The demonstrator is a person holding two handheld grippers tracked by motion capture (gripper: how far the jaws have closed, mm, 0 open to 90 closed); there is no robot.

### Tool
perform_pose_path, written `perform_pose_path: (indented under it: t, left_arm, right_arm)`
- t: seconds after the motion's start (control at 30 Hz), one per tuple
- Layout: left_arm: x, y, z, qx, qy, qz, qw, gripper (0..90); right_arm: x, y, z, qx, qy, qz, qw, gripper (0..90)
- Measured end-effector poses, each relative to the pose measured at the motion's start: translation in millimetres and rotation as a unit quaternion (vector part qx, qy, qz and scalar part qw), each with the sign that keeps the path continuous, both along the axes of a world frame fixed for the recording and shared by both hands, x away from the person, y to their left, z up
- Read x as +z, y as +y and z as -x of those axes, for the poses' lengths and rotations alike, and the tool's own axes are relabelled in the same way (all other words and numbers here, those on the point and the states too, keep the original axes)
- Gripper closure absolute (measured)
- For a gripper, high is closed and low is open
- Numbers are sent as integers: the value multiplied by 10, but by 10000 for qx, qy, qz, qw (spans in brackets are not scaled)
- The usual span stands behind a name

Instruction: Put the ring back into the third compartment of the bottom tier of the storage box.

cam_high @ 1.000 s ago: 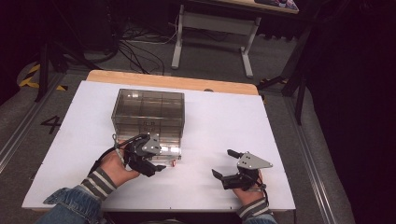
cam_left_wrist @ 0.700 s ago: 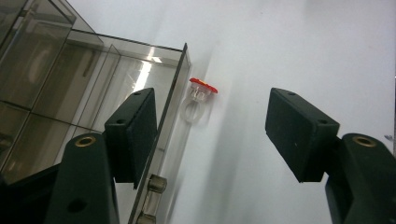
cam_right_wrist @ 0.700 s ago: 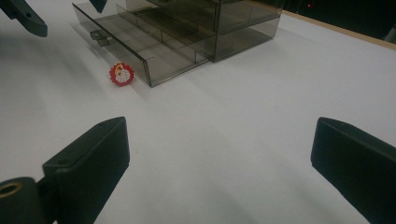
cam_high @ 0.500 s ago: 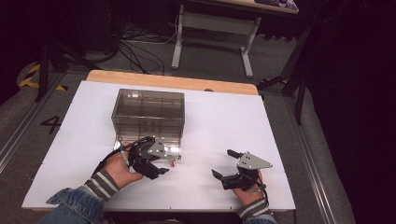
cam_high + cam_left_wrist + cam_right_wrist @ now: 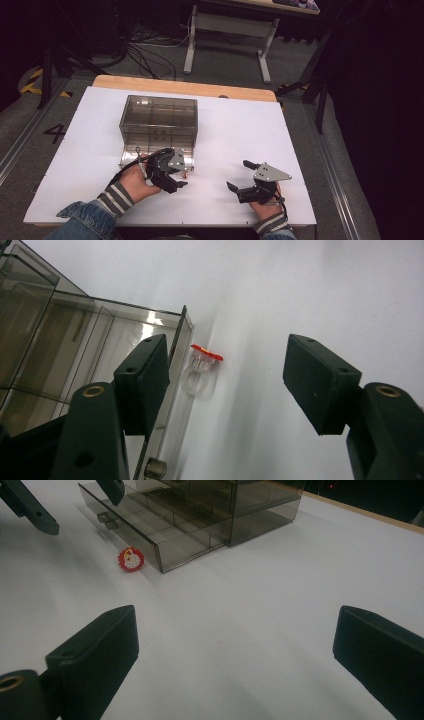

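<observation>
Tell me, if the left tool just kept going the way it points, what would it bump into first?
Probably the small red-topped ring lying on the white table beside the open drawer; the left tool is open around that line, though depth is hard to judge.

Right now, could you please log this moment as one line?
left gripper: open, by ring | right gripper: open, idle | drawer: open

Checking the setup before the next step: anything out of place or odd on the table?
One thing: a small ring with a red top lies on the white table against the front of the open bottom drawer of the smoky clear organizer, outside it. The left gripper hovers open around it. Nothing spilled or damaged.
</observation>
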State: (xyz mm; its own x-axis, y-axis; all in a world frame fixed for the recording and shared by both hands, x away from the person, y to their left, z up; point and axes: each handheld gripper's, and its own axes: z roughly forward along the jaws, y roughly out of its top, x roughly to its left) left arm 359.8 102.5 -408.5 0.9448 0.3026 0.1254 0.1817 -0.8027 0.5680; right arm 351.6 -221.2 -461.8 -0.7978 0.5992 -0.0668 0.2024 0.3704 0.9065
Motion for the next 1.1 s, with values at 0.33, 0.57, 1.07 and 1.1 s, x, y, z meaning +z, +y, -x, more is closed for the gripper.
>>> perform_pose_path:
  t: [0.33,0.57,1.07,1.1]
  left_arm:
    - [-54,-74,-20,-90,51,-107,9999,377]
    - [-122,-169,-41,-164,63,-252,9995,401]
    - [-235,-240,-77,-201,59,-560,9982,424]
    - [-241,-242,-78,-199,66,-567,9982,422]
  right_arm:
    - [1,4,2,6,11,1,10000,50]
    - [0,7,5,24,19,-15,10000,50]
    - [0,8,4,45,14,6,10000,50]
    - [-1,9,4,44,13,1,10000,50]
